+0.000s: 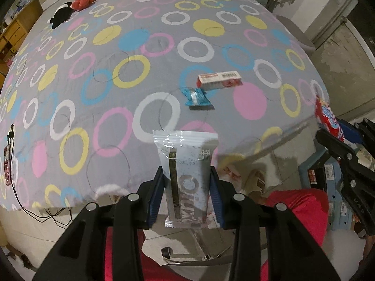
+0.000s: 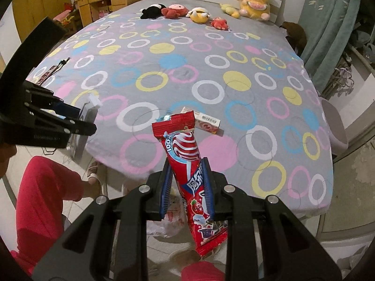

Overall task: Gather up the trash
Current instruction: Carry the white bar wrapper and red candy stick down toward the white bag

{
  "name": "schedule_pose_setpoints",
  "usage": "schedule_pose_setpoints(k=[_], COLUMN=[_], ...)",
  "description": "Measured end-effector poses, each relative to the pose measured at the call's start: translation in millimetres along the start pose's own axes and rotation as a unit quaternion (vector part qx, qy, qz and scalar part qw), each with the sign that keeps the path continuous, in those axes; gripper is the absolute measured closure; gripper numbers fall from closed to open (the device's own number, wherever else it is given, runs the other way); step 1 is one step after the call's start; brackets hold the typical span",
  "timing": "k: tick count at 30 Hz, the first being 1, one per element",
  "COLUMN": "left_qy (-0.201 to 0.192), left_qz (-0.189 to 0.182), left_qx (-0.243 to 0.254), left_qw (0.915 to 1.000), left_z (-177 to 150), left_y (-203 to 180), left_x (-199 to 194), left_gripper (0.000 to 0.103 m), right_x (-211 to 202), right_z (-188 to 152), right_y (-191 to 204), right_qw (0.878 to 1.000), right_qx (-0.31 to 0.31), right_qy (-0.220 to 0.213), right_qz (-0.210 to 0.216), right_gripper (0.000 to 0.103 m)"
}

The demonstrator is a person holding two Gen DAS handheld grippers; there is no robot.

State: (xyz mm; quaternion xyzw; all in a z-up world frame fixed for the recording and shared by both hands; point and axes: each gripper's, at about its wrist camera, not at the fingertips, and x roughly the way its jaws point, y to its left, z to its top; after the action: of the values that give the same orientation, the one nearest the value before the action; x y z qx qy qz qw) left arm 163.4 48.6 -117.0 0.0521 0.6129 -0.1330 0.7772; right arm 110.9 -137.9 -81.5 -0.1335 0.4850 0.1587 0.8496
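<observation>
Over the near edge of the bed [image 1: 70, 75], both grippers were already loaded. The left gripper [image 1: 186, 194] was clamped on a white snack wrapper [image 1: 186, 164], its blue pads pressing the two long sides low down, so that most of the packet stood up free above the fingers. The right gripper [image 2: 186, 187] was pinched tight on a red candy wrapper [image 2: 185, 149], gripped across its narrow middle with both ends hanging out, top and bottom.

Both looked like thin, glossy plastic film: nearly weightless, limp, likely to crinkle and fold rather than resist, and probably slippery against smooth pads. A hold across the flat body, away from the crimped end seals, seemed safest, since the serrated ends would tear or slide out. Nothing here appeared fragile.

Two pieces lay on the sheet, well apart from the grippers: a small cardboard box [image 1: 219, 79], white and red with a barcode, and just beside it a crumpled blue foil wrapper [image 1: 195, 97]. The box would be stiffer and squarer, best taken across its short sides; the foil lay low, so a gripper would have to press into the soft bedding to catch it.

The bed sheet was grey cloth printed with pink, yellow, blue and white rings. Plush toys [image 2: 187, 12] sat in a row at the far end.
</observation>
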Motion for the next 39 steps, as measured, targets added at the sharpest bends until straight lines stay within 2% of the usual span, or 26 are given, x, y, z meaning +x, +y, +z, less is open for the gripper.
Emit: schedule_pose_setpoints(k=[9,20,27,39], left_qy=[-0.013,-0.017,-0.016,-0.003], left_qz=[0.01,0.001,-0.009,-0.016], left_qx=[0.009,0.014,0.012,0.011], left_qw=[0.9998,0.9998,0.9998,0.9998], left_z=[-53,-103,-123,-152], left_y=[-29,-57,-63,-64], left_x=[-18,-27,-20,14], left_gripper=[0.066,0.066,0.066,0.066], right_x=[-35,-56,-65,-61], right_z=[-24,-62,-82,-110], right_y=[31,55,62,77], right_qw=[1.0,0.999,0.999,0.999], right_qx=[-0.022,0.002,0.023,0.033], right_qy=[-0.017,-0.029,-0.036,-0.038], right_qz=[0.001,0.022,0.028,0.005], right_gripper=[0.078,0.078,0.078,0.078])
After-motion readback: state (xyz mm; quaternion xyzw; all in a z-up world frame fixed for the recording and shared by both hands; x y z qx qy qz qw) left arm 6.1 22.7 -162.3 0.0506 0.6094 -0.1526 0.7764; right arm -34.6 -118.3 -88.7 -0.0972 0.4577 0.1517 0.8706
